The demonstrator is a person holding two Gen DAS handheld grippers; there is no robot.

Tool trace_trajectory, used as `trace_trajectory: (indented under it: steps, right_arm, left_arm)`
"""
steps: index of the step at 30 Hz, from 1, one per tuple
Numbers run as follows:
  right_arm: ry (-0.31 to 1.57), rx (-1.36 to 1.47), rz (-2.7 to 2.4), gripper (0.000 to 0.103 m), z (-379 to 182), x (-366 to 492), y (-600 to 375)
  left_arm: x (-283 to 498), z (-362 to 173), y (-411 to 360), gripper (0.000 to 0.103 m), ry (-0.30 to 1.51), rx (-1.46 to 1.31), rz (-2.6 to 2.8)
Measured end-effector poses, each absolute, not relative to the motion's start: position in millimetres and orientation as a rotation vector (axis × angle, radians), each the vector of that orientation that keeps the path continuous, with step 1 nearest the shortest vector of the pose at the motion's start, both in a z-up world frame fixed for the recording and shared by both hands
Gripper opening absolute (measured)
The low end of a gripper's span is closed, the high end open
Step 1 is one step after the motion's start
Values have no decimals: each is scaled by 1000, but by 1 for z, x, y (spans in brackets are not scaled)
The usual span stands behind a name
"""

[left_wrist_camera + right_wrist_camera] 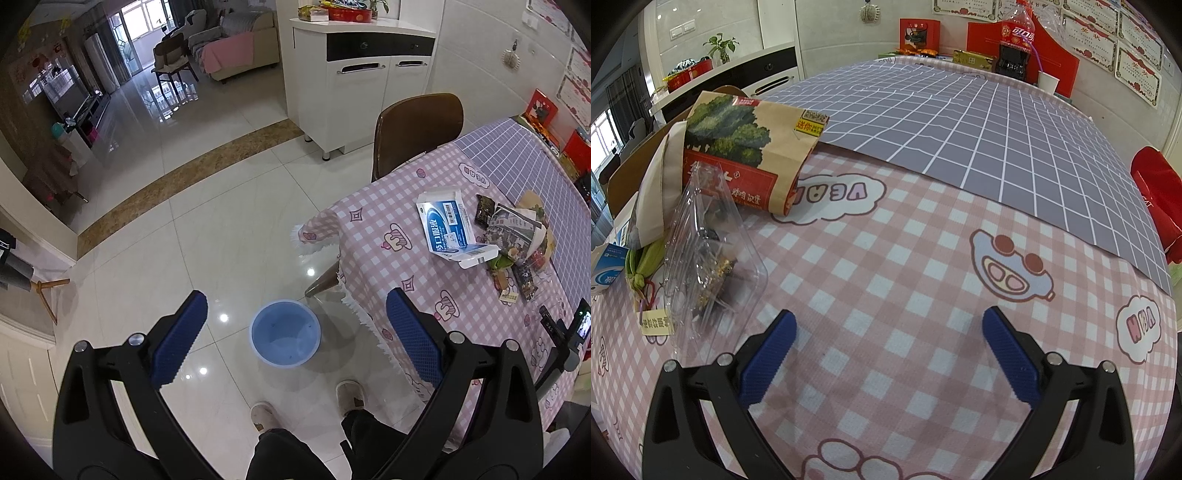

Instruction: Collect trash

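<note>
A blue bin (285, 332) stands empty on the floor by the table corner. My left gripper (295, 325) is open and empty, high above the bin. Trash lies on the pink checked tablecloth (905, 280): a blue and white box (448, 229), a printed paper bag (750, 155), a clear plastic clamshell (709, 251) and a green wrapper (646, 262). The box's corner also shows in the right wrist view (607, 273). My right gripper (888, 328) is open and empty just above the cloth, to the right of the clamshell.
A brown chair (417, 129) stands at the table's far side. A white cabinet (354, 85) is behind it. A purple grid mat (997, 129) covers the far table. A cola bottle (1017, 37), paper cup (1047, 81) and red boxes stand at the back. My feet in slippers (349, 393) are near the bin.
</note>
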State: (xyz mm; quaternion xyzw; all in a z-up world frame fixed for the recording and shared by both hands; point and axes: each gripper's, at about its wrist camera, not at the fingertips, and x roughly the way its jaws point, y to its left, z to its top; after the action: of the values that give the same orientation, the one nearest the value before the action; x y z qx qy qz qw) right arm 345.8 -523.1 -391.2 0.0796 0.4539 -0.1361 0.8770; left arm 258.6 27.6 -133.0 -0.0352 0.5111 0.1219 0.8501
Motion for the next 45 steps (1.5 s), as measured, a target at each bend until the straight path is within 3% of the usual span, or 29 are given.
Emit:
trace_trajectory:
  steps: [45]
  right_arm:
    - [947, 166, -284, 99, -391, 346, -523]
  left_arm:
    - [265, -142, 29, 95, 1128, -79, 280]
